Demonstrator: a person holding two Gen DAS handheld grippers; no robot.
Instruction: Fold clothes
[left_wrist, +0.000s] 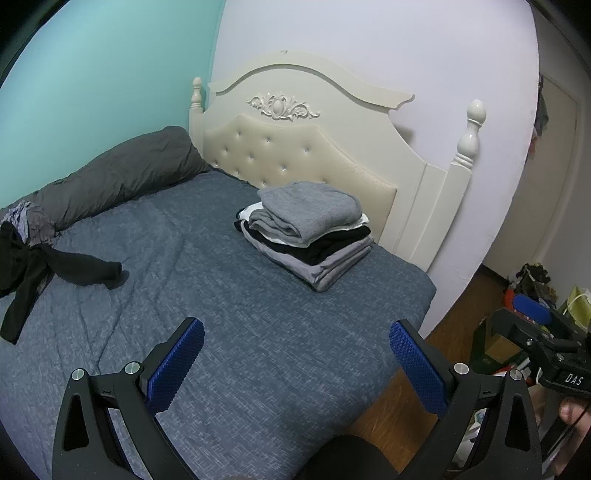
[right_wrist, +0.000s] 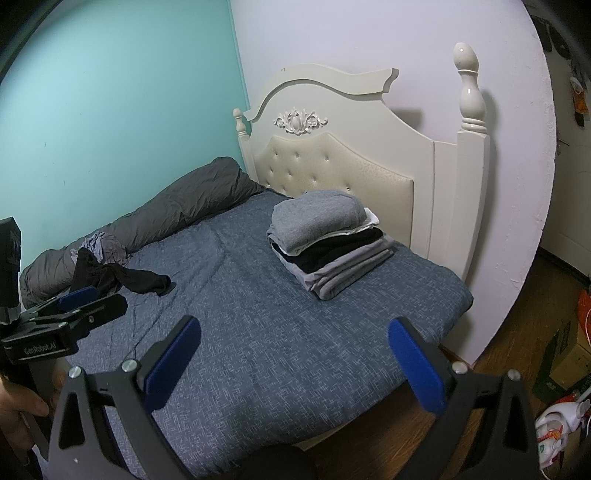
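Both of your tongs hang over the near part of the bed (left_wrist: 258, 332), spread wide and holding nothing: the left tongs (left_wrist: 295, 365) frame bare blue bedspread between their pads, and so do the right tongs (right_wrist: 293, 365).

The next garment to fold, by my reading, is the black garment (left_wrist: 33, 266), lying loose at the far left of the bed, against the grey rolled duvet (left_wrist: 122, 173) and partly on top of a small crumpled grey-lilac piece (left_wrist: 31, 221). From both tongs it lies to the left and farther in toward the teal wall; the left tongs are the nearer pair, since in the right wrist view the garment (right_wrist: 122, 277) sits just beyond the left tool's tips.

Its shape is not one straight line. One limb, a sleeve or a leg (I cannot tell which), runs out toward the middle of the bed and ends in a blunt cuff. Another runs down toward the near left edge of the bed. So the long axis runs roughly from the duvet side toward you, with the cuffed limb branching off to the right.

The stack of folded clothes (left_wrist: 306, 232) sits well apart, at the right by the headboard (left_wrist: 295, 155).

So reach left first, probably for that cuffed limb.
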